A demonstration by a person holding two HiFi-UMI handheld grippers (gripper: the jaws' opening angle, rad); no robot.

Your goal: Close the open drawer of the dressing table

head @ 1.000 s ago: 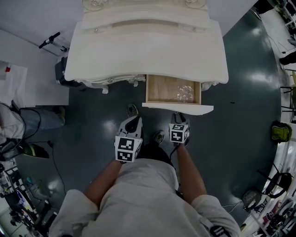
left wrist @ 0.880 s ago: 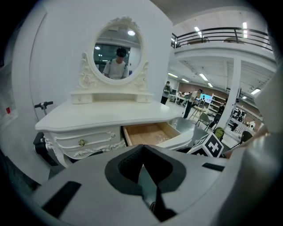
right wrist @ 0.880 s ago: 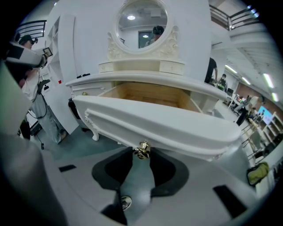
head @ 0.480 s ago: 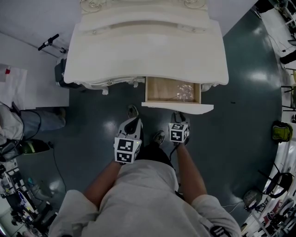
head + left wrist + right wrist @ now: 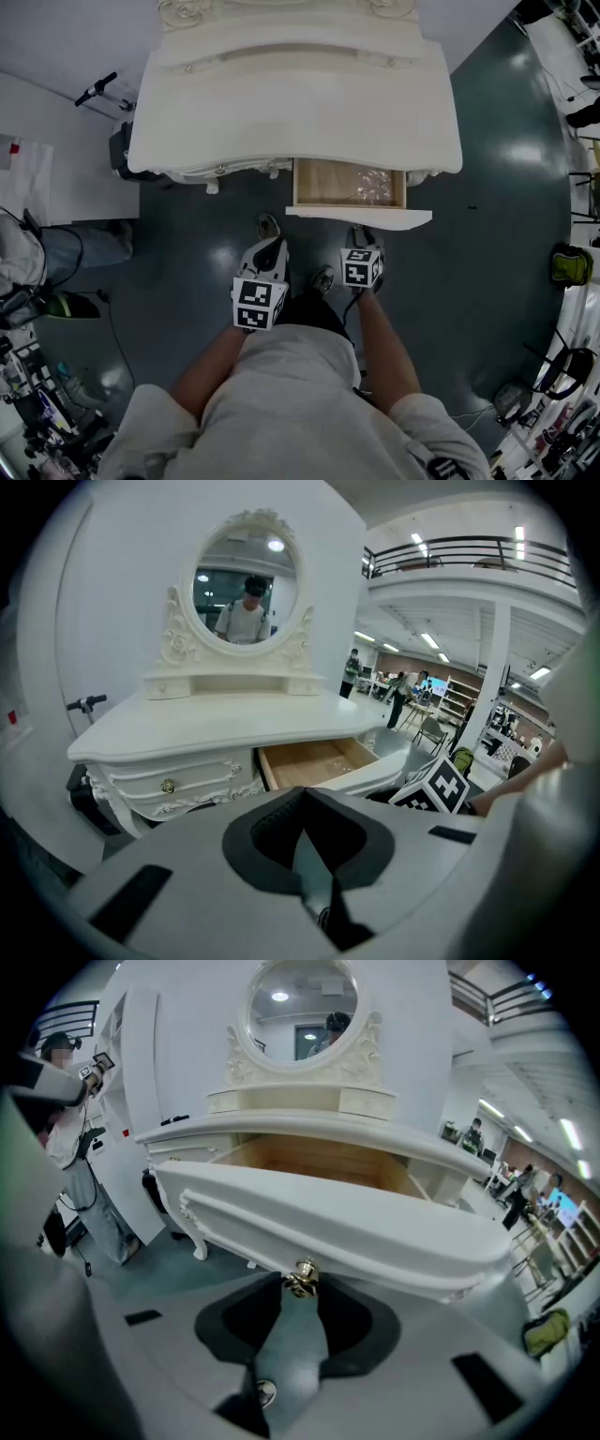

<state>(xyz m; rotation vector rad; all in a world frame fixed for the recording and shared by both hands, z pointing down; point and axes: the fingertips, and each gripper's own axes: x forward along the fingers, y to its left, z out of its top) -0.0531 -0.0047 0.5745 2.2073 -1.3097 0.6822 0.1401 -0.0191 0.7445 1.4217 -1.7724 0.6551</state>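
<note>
The white dressing table fills the top of the head view, with its oval mirror behind. Its right drawer stands partly open, wood inside, the white front panel towards me. My right gripper sits at that front panel. In the right gripper view its jaws are open, and the brass knob lies between the fingertips without being clamped. My left gripper hangs left of the drawer, below the table's edge. It is shut with nothing in it.
A crumpled clear plastic bit lies in the drawer. The closed left drawer has its own brass knob. A person stands at the left by a white wall panel. Bags and chairs line the right of the dark floor.
The drawer has slid a little way into the table, so less wood shows. Both grippers have hardly shifted.
</note>
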